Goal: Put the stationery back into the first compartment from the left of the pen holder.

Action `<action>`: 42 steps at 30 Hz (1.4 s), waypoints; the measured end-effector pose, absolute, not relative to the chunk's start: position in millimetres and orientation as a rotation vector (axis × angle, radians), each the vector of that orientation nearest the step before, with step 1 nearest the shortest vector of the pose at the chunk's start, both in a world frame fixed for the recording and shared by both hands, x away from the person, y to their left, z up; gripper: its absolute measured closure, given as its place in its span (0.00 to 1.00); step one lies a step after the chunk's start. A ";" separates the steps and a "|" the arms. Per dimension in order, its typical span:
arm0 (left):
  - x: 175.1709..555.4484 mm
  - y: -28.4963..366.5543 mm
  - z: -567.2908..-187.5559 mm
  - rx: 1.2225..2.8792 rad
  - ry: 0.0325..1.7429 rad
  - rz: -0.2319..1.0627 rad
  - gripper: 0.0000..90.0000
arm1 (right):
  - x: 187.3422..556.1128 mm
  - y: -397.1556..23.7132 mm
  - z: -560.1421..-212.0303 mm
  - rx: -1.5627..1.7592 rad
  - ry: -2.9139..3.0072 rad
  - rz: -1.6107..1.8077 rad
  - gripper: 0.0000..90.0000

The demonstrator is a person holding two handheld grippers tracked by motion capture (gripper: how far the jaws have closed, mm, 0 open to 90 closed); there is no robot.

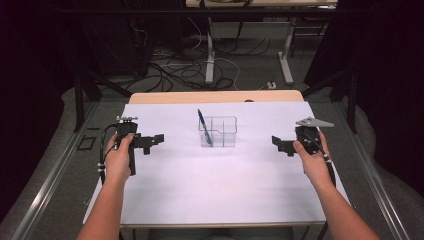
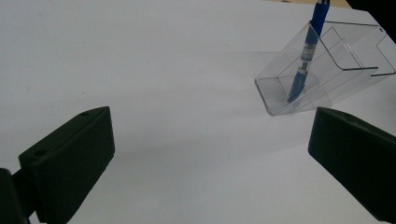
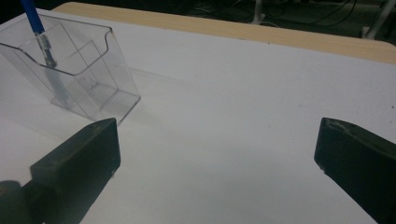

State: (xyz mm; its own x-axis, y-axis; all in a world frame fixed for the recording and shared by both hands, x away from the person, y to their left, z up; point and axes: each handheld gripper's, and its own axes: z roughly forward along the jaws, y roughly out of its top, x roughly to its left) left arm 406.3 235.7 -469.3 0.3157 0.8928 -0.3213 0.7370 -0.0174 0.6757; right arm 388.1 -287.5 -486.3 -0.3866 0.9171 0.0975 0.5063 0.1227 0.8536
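A: What are the person's arms wearing?
B: Nothing; both forearms are showing bare, with no sleeves.
A: And the grippers?
B: The left gripper (image 1: 152,141) is showing matte black blocky jaws and a looping black cable. The right gripper (image 1: 281,144) is carrying a grey three-cornered plate on top.

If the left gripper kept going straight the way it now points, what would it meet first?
Probably the clear organizer holding the blue pen, though it sits toward the right of the left gripper's line, so depth and aim are uncertain; until then, bare white table.
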 end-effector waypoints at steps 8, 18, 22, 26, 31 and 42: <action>406.5 236.6 -470.6 1.804 1.462 0.237 0.01 | 381.2 -300.4 -504.6 1.392 1.940 1.157 0.00; 406.3 236.2 -470.5 1.803 1.466 0.238 0.01 | 377.1 -310.3 -520.2 1.418 1.928 1.158 0.01; 406.4 236.3 -471.2 1.794 1.464 0.249 0.01 | 375.7 -311.3 -524.6 1.422 1.917 1.149 0.01; 406.3 236.5 -470.9 1.806 1.462 0.237 0.01 | 375.3 -313.5 -527.6 1.416 1.918 1.135 0.01; 406.2 236.6 -471.0 1.806 1.462 0.239 0.01 | 374.4 -314.1 -531.9 1.442 1.913 1.134 0.02; 405.9 238.5 -471.1 1.796 1.461 0.252 0.01 | 374.7 -315.0 -537.1 1.468 1.916 1.129 0.03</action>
